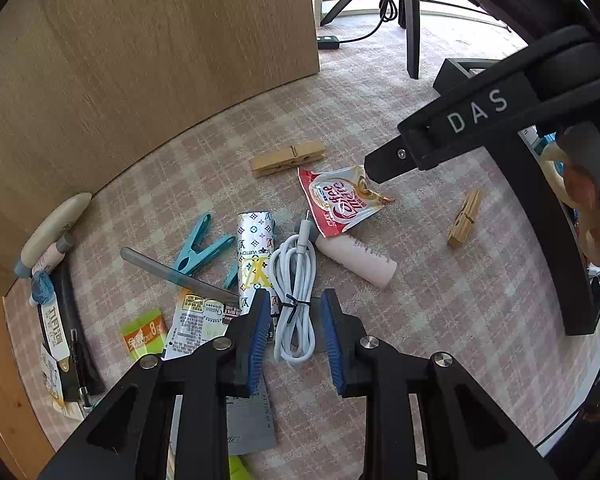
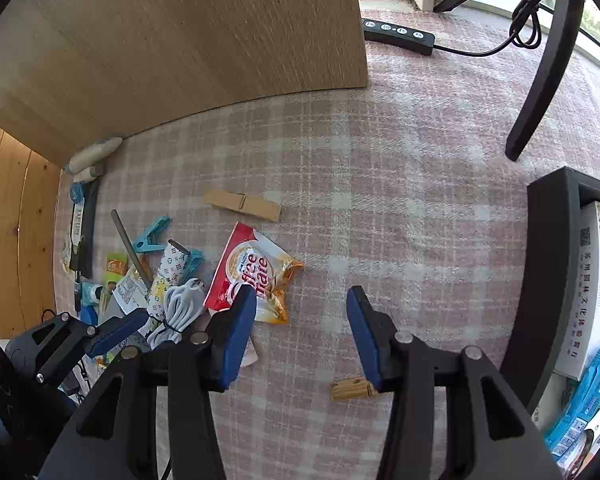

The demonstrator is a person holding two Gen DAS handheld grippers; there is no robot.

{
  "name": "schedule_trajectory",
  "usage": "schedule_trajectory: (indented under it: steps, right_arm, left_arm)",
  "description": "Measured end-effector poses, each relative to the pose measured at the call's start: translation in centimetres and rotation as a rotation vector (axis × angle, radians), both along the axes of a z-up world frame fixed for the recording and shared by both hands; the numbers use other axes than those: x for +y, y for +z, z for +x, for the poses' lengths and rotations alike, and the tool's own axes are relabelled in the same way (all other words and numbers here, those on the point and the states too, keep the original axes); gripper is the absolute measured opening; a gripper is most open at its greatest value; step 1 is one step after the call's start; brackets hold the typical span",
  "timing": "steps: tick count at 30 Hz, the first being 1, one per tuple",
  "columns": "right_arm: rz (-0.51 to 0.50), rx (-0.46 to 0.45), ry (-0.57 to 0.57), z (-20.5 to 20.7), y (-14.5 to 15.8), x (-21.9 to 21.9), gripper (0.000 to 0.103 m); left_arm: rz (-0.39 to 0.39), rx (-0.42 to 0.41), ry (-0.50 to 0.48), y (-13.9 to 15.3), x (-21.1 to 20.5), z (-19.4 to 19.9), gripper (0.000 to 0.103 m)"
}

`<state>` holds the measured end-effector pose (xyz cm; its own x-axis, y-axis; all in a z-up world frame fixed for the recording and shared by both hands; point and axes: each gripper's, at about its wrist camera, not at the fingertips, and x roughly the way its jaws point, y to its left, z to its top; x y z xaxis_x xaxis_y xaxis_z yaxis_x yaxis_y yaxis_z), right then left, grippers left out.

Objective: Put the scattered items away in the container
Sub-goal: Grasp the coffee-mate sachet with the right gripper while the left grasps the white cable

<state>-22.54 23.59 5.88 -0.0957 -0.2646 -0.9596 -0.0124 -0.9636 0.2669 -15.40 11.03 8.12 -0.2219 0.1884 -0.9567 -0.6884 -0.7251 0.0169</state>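
Note:
My left gripper (image 1: 296,300) is open, its blue pads either side of a coiled white cable (image 1: 294,292) lying on the checked cloth. My right gripper (image 2: 302,300) is open and empty, just right of a Coffee Mate sachet (image 2: 252,272); the sachet also shows in the left wrist view (image 1: 340,200). The black container (image 2: 548,272) stands at the right and holds a white box and blue packets. Scattered items include a monogram tube (image 1: 256,252), a teal clip (image 1: 200,246), a pink tube (image 1: 360,260) and wooden pegs (image 1: 288,158) (image 1: 466,218) (image 2: 242,205) (image 2: 352,389).
A wooden panel (image 2: 180,40) stands at the back left. A black stand leg (image 2: 540,80) and a remote with cable (image 2: 398,35) lie at the back right. More sachets, a pen and tubes (image 1: 56,312) lie along the left edge.

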Motion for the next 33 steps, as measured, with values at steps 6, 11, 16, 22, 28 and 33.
schedule_trajectory:
  steps: [6, 11, 16, 22, 28, 33]
  right_arm:
    - [-0.027, -0.03, -0.025, -0.7, -1.5, -0.8, 0.042]
    - [-0.03, -0.041, -0.025, -1.2, -2.4, -1.7, 0.04]
    - [-0.015, -0.037, -0.033, -2.0, -2.8, -2.4, 0.039]
    - [0.023, -0.031, -0.029, -1.9, -3.2, -2.5, 0.021]
    - [0.005, -0.027, -0.067, -1.7, -3.0, -0.9, 0.015]
    - [0.01, -0.011, -0.058, -1.2, -2.8, -0.7, 0.014]
  left_arm:
    - [-0.018, 0.001, -0.005, -0.7, 0.5, -0.4, 0.025]
    - [-0.022, 0.002, -0.022, -0.6, 1.1, -0.5, 0.025]
    - [-0.066, 0.026, -0.03, -0.5, 1.7, -0.8, 0.031]
    - [-0.136, 0.075, -0.085, -0.6, 3.2, 0.1, 0.033]
    - [-0.127, 0.012, -0.073, -2.4, 3.5, -0.6, 0.023]
    - [-0.046, -0.041, -0.012, -3.0, 1.9, -1.6, 0.023]
